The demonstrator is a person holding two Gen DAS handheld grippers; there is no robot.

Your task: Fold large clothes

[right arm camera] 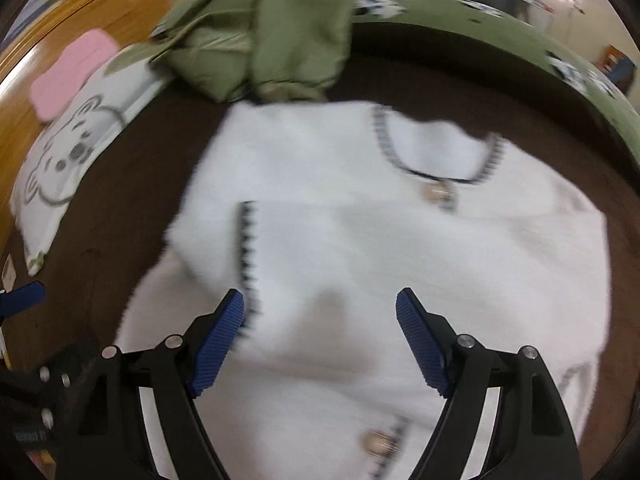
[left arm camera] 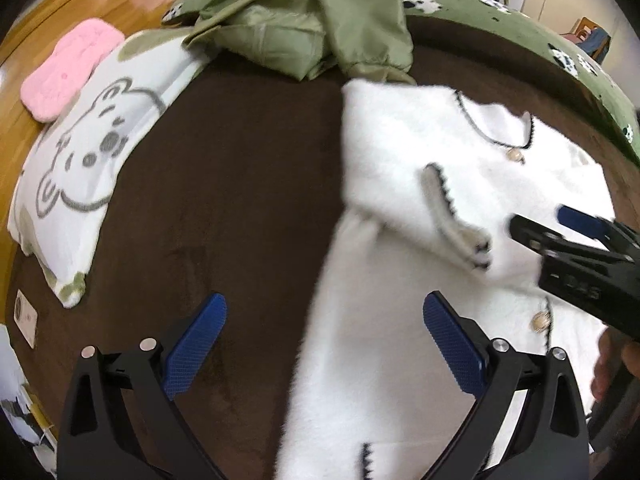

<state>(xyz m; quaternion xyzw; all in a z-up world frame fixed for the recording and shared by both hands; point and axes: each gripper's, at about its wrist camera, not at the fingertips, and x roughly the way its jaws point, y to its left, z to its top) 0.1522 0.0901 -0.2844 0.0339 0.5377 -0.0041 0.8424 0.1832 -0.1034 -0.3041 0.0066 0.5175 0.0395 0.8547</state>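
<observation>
Left wrist view, bed: the brown bed cover (left arm camera: 248, 168) fills the area ahead of both grippers; short dense pile, smooth and flat, so it serves as the folding surface.
White cardigan: the white cardigan (right arm camera: 360, 248) lies spread directly under and ahead of the right gripper, and ahead-right of the left one. It is fluffy, thick knit with dark scalloped trim at neckline and front edge and pale round buttons. One sleeve (left arm camera: 384, 152) is already laid across the chest, which reads as a fold partly made.
Green jacket: the green jacket (left arm camera: 320, 20) sits heaped beyond the cardigan, far from either gripper; slick, slightly shiny padded cloth, probably awaiting its turn.
Pillow: the bear-print pillow (left arm camera: 88, 168) lies far to the left gripper's left, soft and white, with a pink plush cushion (left arm camera: 68, 68) beyond it.
Left gripper: the left gripper (left arm camera: 324, 344) hangs with jaws spread wide, holding nothing, over the cardigan's left edge.
Right gripper: the right gripper (right arm camera: 320, 336) is likewise spread and empty above the cardigan's middle; its blue pads are ribbed.
</observation>
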